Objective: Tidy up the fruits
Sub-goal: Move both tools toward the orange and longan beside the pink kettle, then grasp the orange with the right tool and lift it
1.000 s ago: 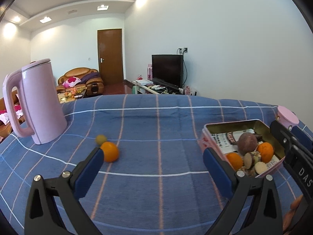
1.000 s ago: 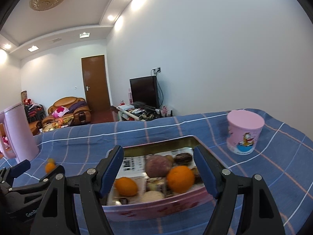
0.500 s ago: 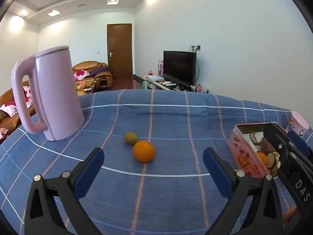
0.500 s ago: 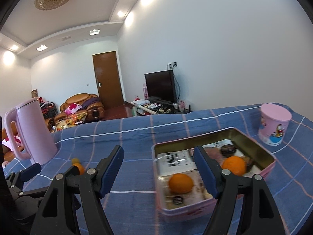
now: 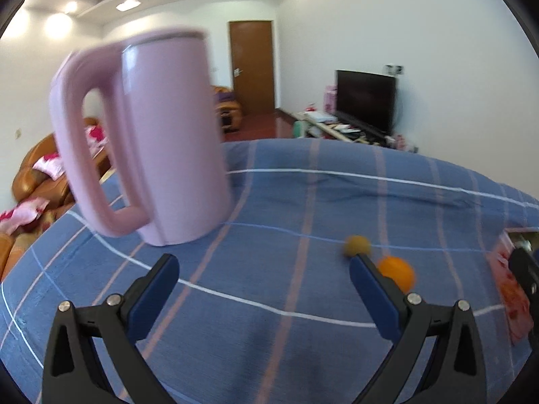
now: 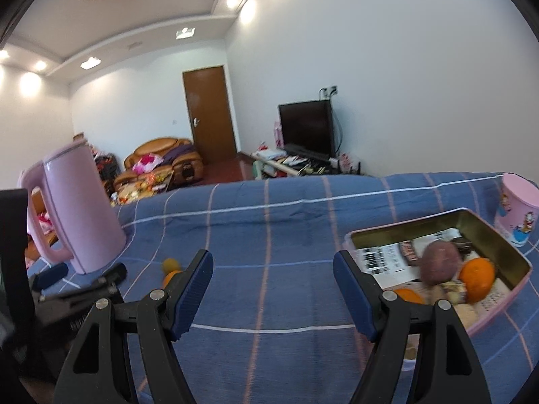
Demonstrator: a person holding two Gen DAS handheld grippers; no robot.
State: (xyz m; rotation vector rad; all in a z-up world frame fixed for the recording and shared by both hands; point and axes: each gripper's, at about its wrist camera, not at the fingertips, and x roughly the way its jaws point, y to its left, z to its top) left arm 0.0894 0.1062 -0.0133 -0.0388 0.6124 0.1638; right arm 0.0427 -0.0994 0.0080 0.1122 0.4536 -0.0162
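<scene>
Both grippers, left (image 5: 262, 266) and right (image 6: 273, 262), hover with jaws wide apart, nothing between them. Loose orange (image 5: 397, 271) and small greenish fruit (image 5: 356, 245) sit on the blue cloth (image 5: 286, 202); pink tin (image 6: 498, 232) holds more, kettle (image 5: 161, 134) behind.

One pink kettle (image 6: 81, 208), one pink cup (image 6: 518, 213), one tin (image 6: 498, 232), perhaps three oranges (image 6: 476, 277), one greenish fruit (image 5: 356, 245)

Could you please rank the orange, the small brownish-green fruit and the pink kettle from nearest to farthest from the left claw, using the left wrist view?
From the left claw:
1. Orange, beside its right finger.
2. Small brownish-green fruit, just beyond.
3. Pink kettle, far left.
</scene>
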